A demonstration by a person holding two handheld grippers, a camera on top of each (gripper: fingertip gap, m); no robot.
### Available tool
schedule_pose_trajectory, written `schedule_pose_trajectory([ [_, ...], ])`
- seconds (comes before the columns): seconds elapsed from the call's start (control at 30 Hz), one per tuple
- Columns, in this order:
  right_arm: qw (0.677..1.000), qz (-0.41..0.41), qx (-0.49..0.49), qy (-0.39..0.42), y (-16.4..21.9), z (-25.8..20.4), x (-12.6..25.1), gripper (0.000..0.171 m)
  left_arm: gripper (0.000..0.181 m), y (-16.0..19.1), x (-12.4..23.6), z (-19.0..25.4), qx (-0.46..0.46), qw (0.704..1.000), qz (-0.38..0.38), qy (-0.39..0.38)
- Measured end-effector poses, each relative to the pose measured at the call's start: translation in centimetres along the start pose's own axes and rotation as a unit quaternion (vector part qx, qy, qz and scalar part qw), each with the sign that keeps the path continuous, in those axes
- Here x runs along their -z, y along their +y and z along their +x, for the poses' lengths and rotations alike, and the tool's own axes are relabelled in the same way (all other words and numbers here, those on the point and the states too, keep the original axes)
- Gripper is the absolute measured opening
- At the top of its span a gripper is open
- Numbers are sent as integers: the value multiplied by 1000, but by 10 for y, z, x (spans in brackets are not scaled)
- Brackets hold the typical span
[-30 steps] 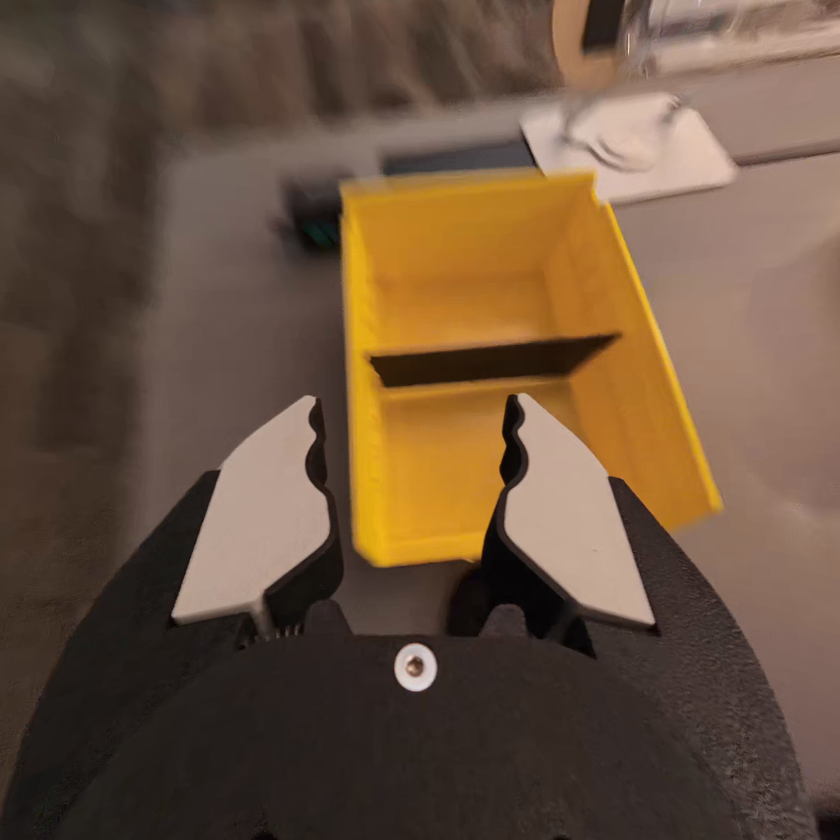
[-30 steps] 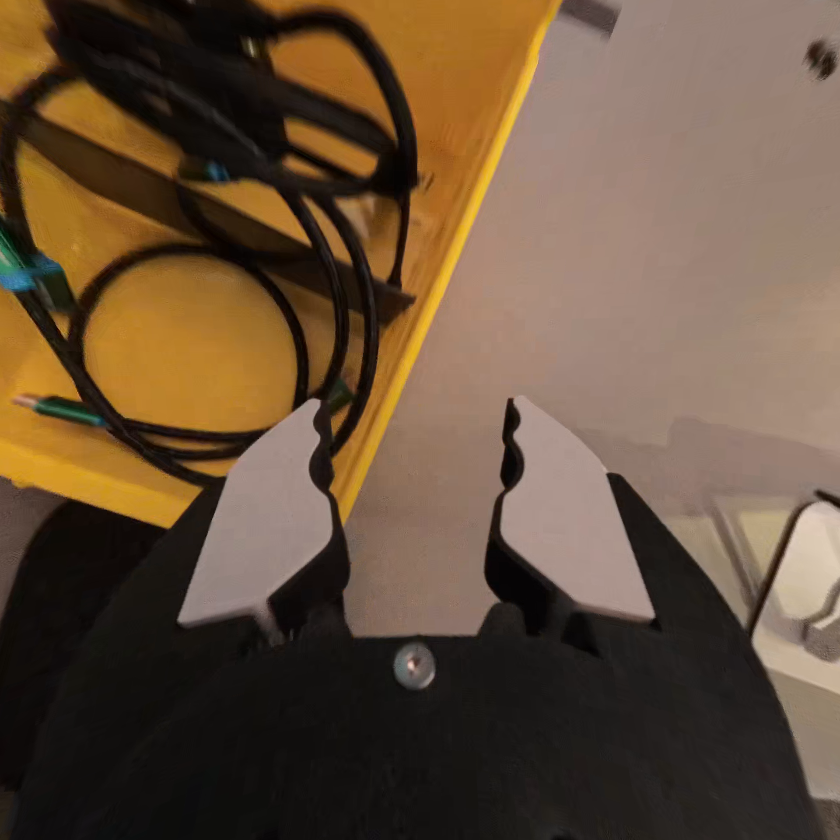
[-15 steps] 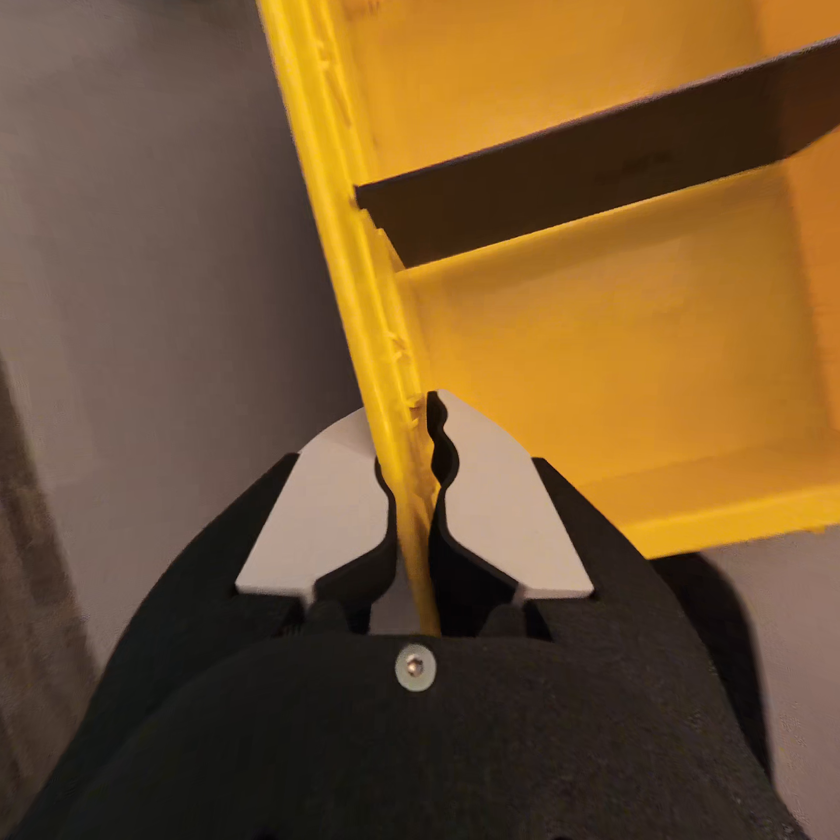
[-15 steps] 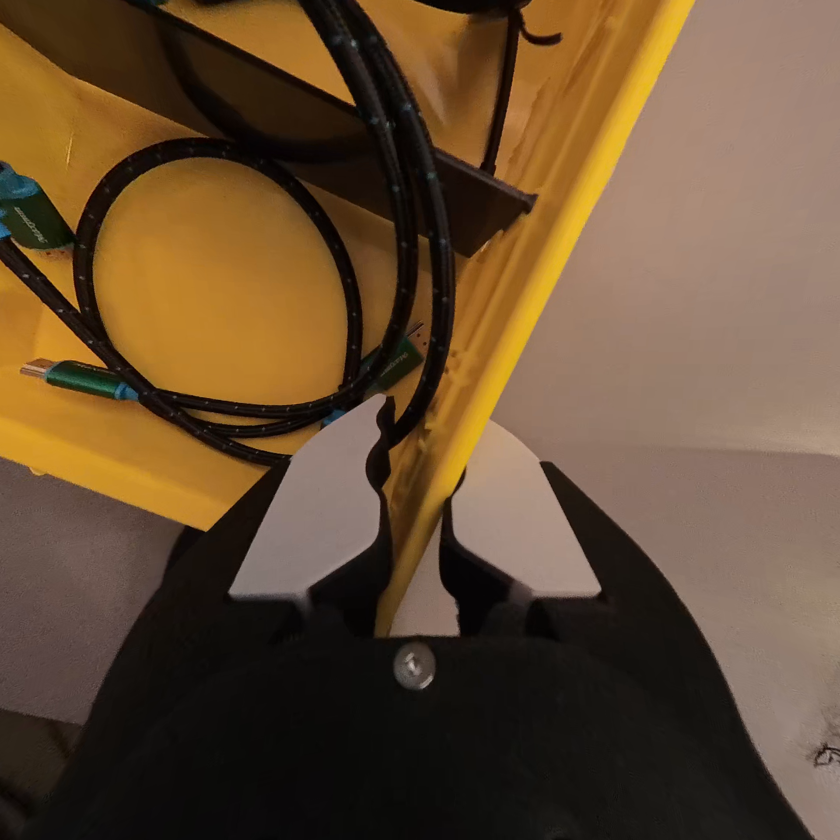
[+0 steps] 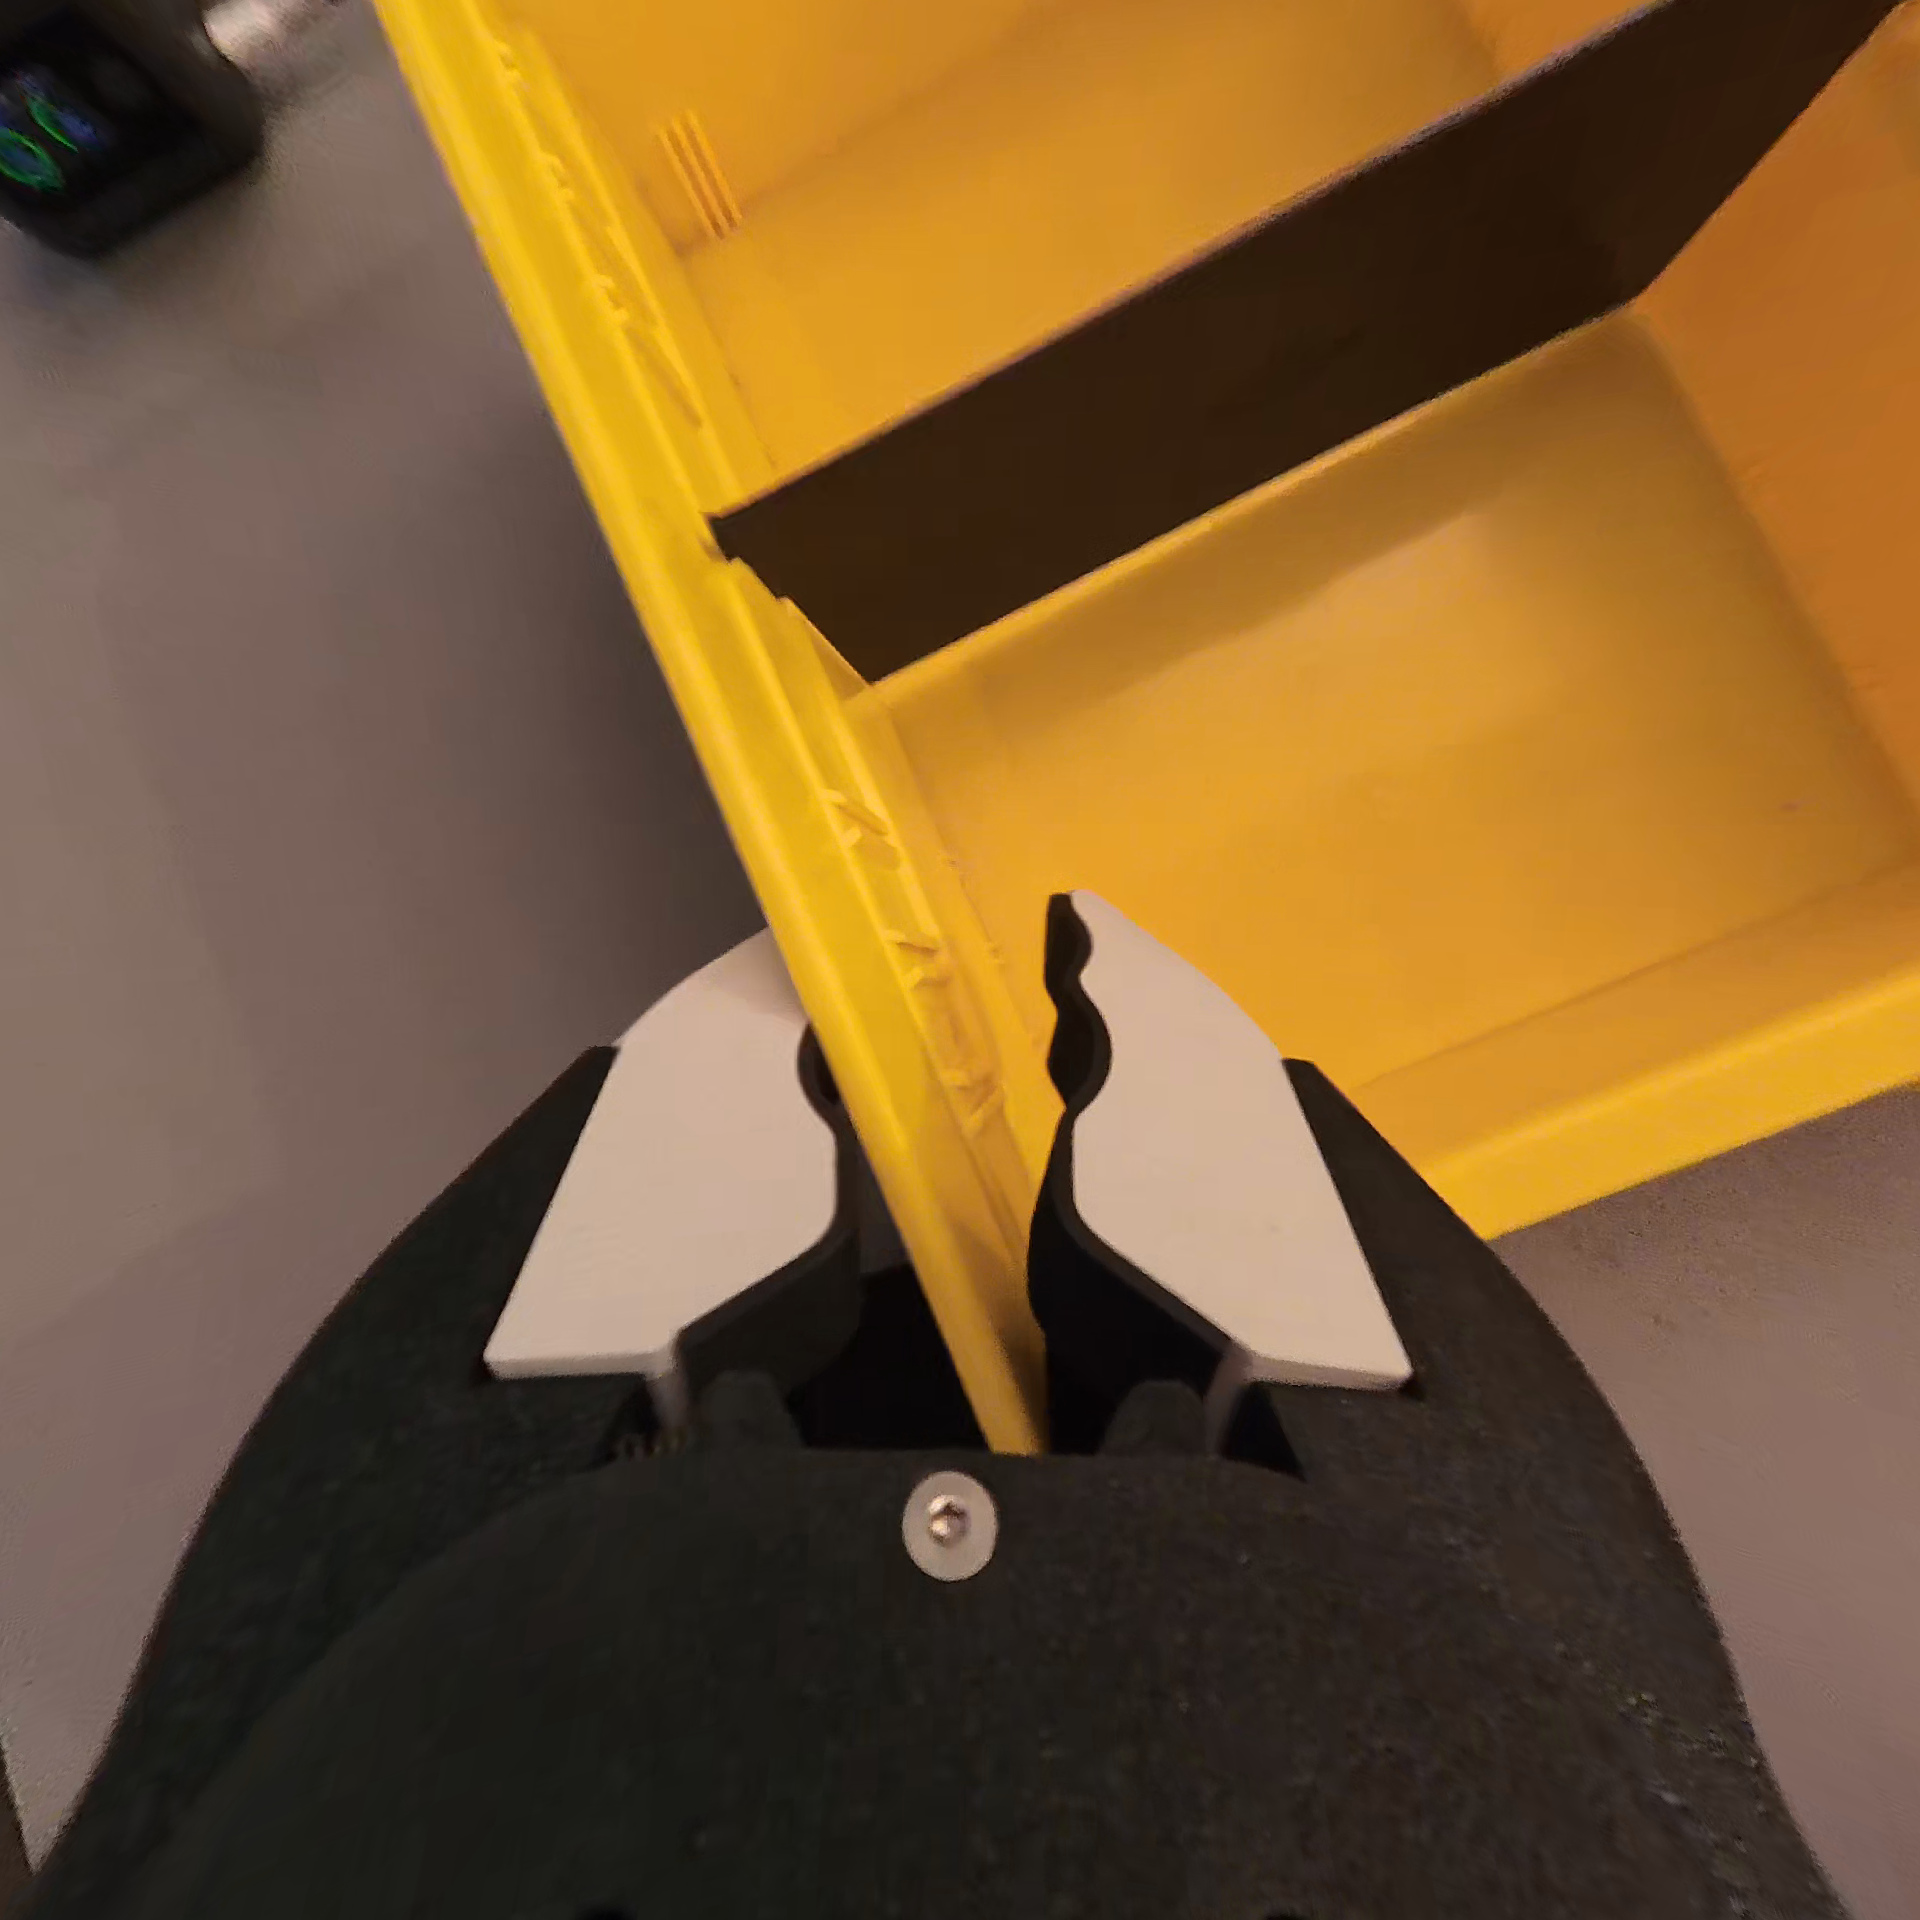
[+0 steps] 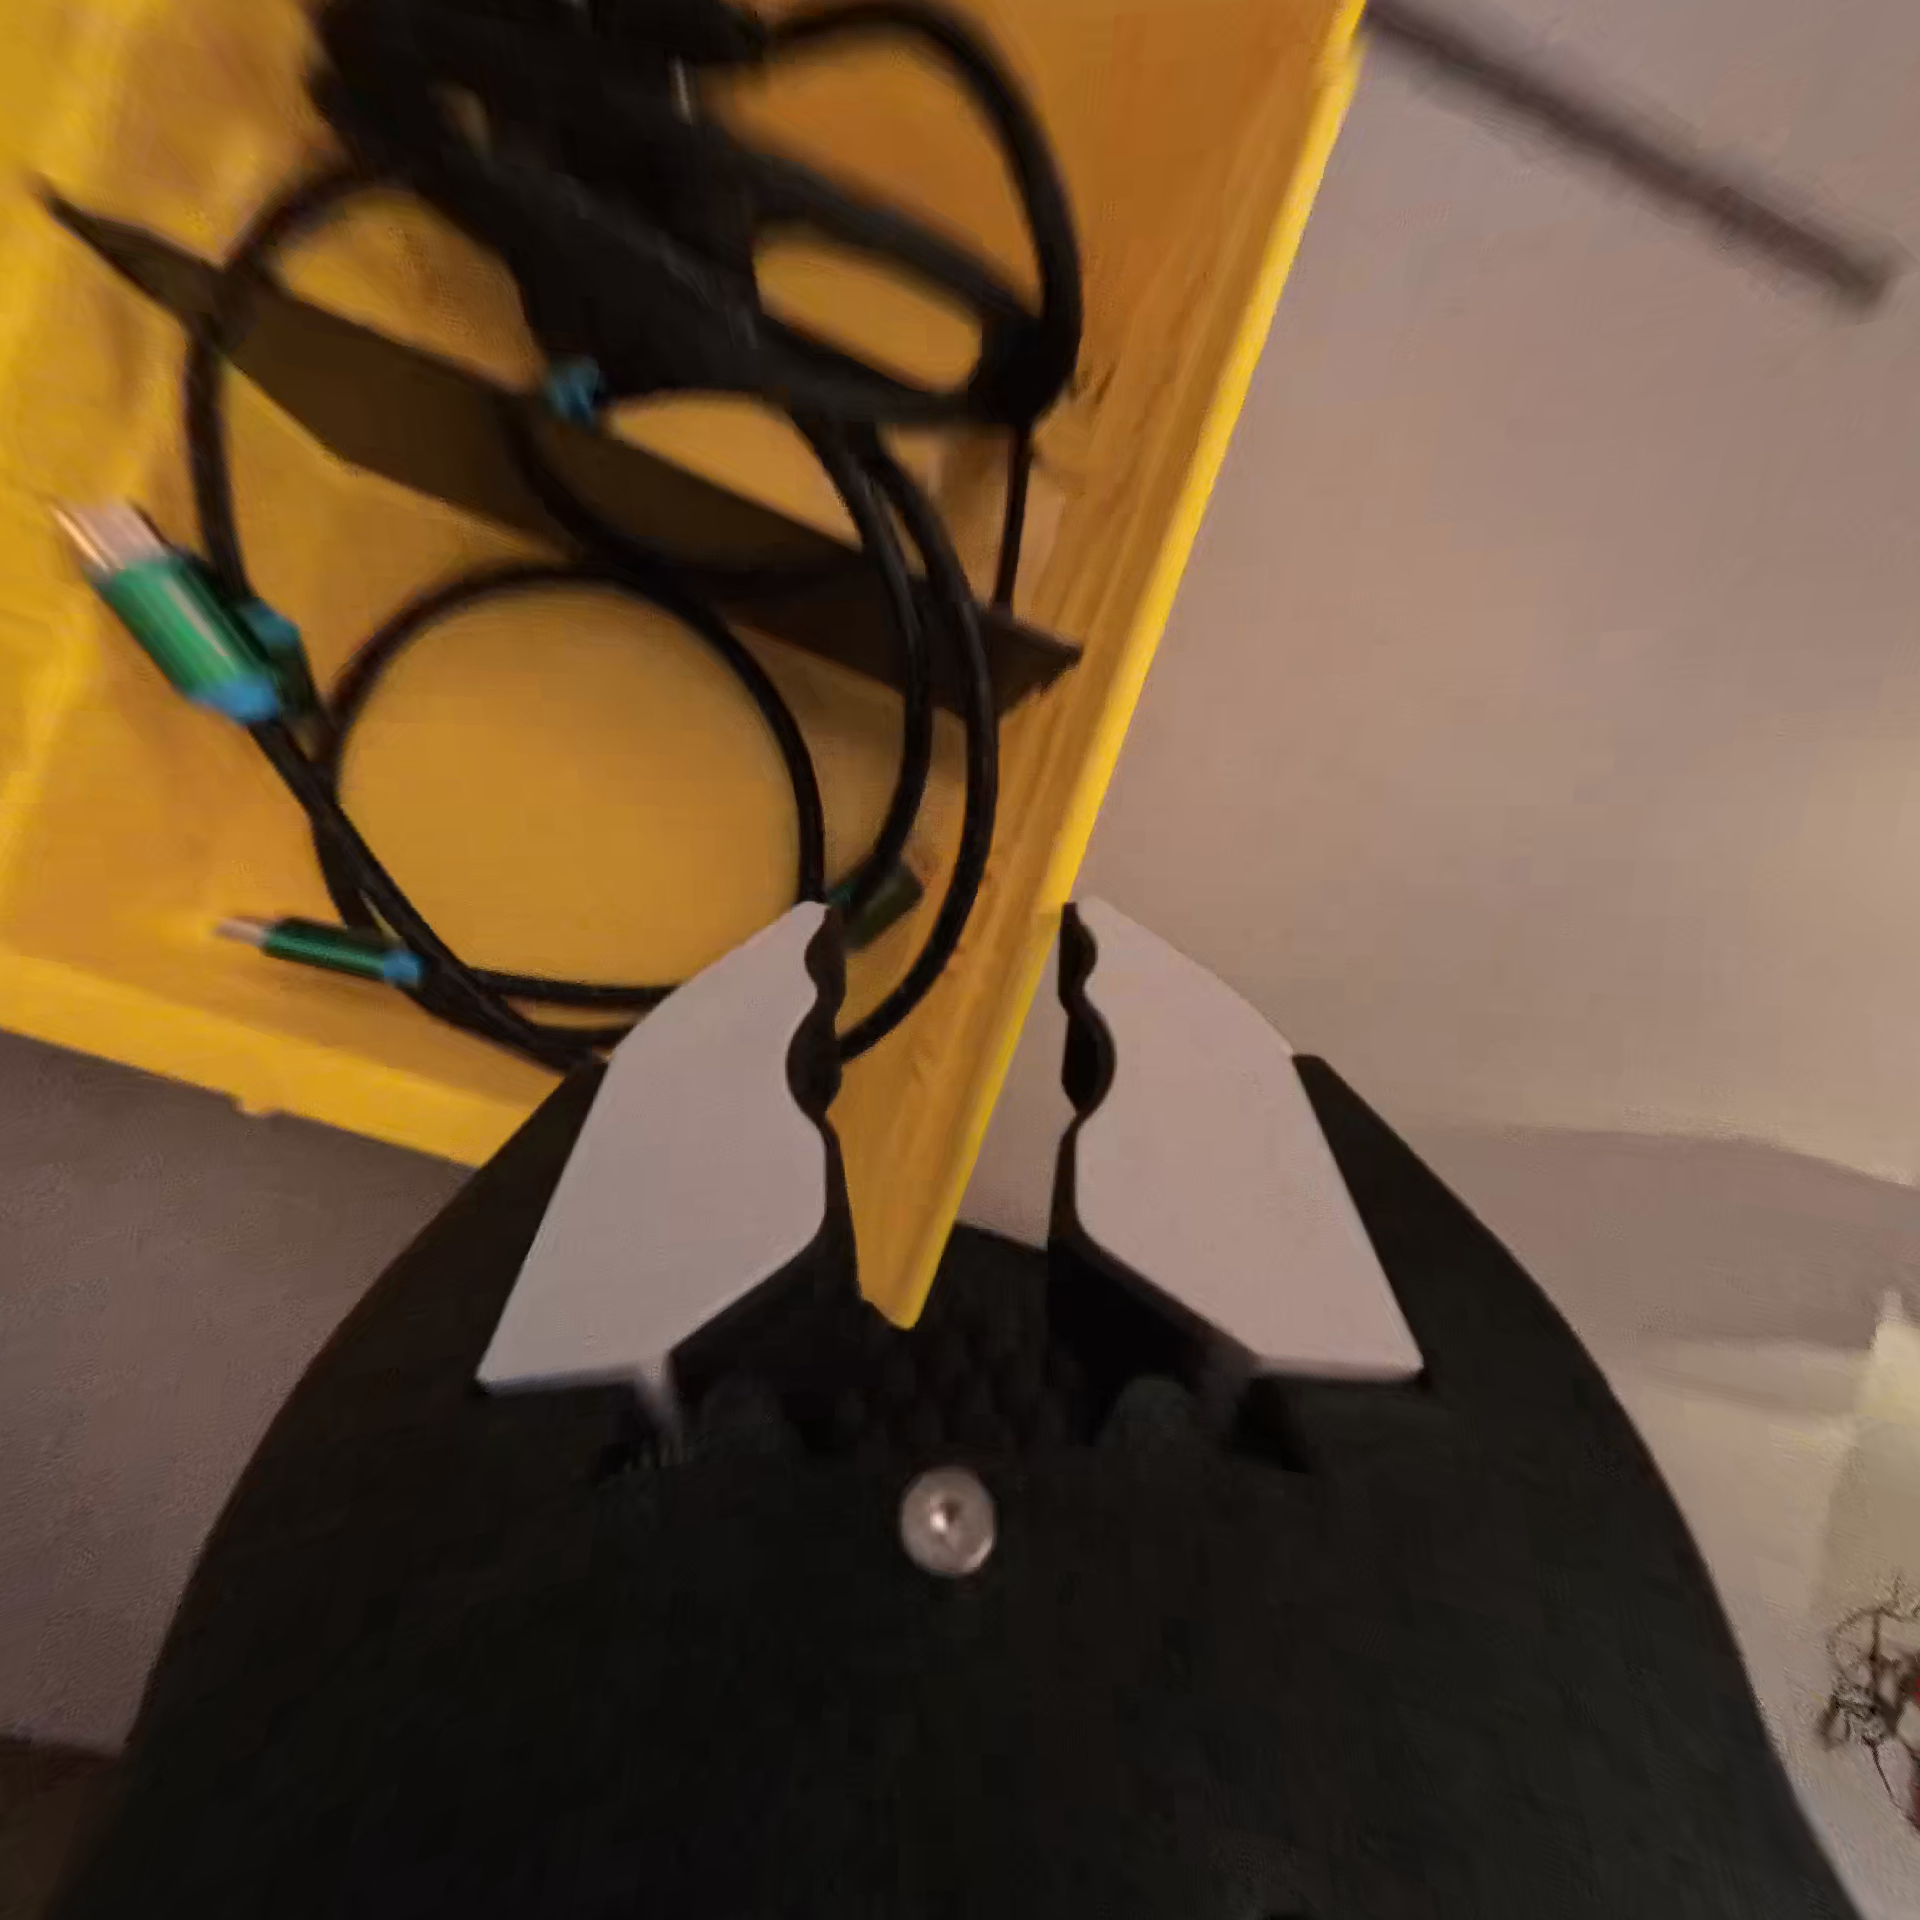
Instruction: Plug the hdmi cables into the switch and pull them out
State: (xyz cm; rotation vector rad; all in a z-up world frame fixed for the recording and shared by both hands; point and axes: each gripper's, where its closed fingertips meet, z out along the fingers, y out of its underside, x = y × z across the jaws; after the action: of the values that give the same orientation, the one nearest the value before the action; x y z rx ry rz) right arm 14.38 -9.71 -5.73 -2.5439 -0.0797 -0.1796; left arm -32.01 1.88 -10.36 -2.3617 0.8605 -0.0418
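Observation:
My left gripper (image 5: 930, 925) straddles the left wall of an empty yellow bin (image 5: 634, 416) with a black divider (image 5: 1299, 395); its jaws stand slightly apart around the wall. The black switch (image 5: 73, 145), with green lights, sits on the table at the far left. My right gripper (image 6: 948, 914) straddles the right wall of a second yellow bin (image 6: 1132, 520), jaws open with gaps on both sides. That bin holds coiled black HDMI cables (image 6: 904, 727) with green plugs (image 6: 177, 623), draped over its black divider (image 6: 416, 416).
Both bins rest on a grey table (image 5: 260, 831). A pale object (image 6: 1891, 1403) lies at the right edge of the right wrist view, and a dark blurred strip (image 6: 1662, 187) runs across the far right. My hands' fingertips stand some 50 centimetres from each other.
Both grippers closed in on the bin walls and clamped them half a second ago. Now both sets of jaws have spread apart, and the bins sit at a different angle in view.

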Motion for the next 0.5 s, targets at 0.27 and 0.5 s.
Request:
schedule_pose_trajectory([
  [0.27,949,92,63,-296,-118,-239,27,63,64,-70,103,-4,28,960,271,-65],
  [0.5,965,-101,22,-241,-90,-275,-59,56,63,-77,154,-7,24,925,335,-177],
])
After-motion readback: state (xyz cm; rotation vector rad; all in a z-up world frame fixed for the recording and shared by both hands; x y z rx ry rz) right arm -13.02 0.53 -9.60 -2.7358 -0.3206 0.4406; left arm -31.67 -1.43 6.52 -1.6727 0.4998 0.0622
